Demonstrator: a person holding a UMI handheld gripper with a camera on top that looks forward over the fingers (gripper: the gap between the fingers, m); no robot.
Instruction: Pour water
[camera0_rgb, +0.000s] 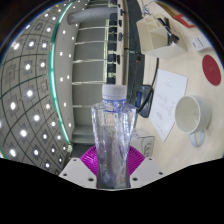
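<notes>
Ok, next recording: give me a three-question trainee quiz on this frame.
1. True or false: the jaws are shut on the bottle.
2. Which vessel stands on the table beyond the gripper? A) white mug B) glass bowl C) steel pot
3. Fill in: the bottle's white cap is ____ (on/off).

Key: 1 true, both pink pads press its sides. 2 A, the white mug. 3 on.
</notes>
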